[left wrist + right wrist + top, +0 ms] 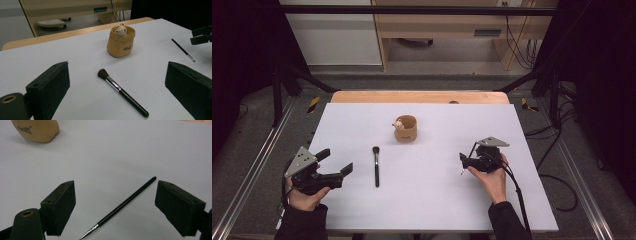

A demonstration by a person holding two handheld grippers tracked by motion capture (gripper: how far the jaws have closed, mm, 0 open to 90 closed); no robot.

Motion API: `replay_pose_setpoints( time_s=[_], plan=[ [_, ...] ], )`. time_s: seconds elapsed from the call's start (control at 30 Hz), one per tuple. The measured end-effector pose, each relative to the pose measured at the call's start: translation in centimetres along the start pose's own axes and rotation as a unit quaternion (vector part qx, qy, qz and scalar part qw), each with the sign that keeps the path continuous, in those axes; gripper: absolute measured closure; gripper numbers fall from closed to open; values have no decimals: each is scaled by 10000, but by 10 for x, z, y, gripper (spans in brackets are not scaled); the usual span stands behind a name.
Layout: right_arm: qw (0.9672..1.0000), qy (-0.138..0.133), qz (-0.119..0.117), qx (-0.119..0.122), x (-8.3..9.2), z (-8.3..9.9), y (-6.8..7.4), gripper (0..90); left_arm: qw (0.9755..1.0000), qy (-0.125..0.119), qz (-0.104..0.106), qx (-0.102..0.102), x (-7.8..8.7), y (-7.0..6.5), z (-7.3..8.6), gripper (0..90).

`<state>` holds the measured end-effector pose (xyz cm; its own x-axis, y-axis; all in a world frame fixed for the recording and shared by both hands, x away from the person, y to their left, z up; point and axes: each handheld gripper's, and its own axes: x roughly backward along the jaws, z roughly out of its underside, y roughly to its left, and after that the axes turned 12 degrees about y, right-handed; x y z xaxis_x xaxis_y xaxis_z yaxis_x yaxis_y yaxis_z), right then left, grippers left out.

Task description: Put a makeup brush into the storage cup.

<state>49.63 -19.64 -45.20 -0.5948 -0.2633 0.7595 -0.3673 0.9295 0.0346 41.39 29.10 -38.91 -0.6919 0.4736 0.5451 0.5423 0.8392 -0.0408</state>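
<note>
High view — the thin brush [465,161] was half hidden beside the right gripper [463,159]. Left gripper view — the left gripper [117,82] stood wide, empty fingers flanking the powder brush [122,92]. Right gripper view — open fingers straddled the thin brush, untouched on the bench [120,157]; its tip was cut off.

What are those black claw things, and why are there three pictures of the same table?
A person holds a grabbing tool in each hand: the left tool and the right tool. One camera looks down from above; a small camera rides on each tool and looks out between its two black jaws. On the white table lie a fat makeup brush, a thin pointed brush and a tan pouch with a little toy animal peeking out. Both tools are open and hold nothing. The thin brush lies between the right tool's jaws, untouched.
</note>
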Motion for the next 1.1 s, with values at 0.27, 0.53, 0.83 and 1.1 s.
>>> replay_pose_setpoints(
  time_s=[0.27,0.53,0.83,1.1],
  plan=[
    [9995,316,72,55,-14,3,3,229,10000,-8,5,-10,0,1,0,50],
    [9982,573,142,83,-26,6,4,277,10000,-11,18,-18,-1,1,-1,50],
    [9973,715,117,92,-31,8,6,375,10000,-23,30,-7,-1,1,-1,52],
    [9971,731,84,173,-29,8,6,494,10000,-20,31,0,-1,1,-1,53]
  ],
)
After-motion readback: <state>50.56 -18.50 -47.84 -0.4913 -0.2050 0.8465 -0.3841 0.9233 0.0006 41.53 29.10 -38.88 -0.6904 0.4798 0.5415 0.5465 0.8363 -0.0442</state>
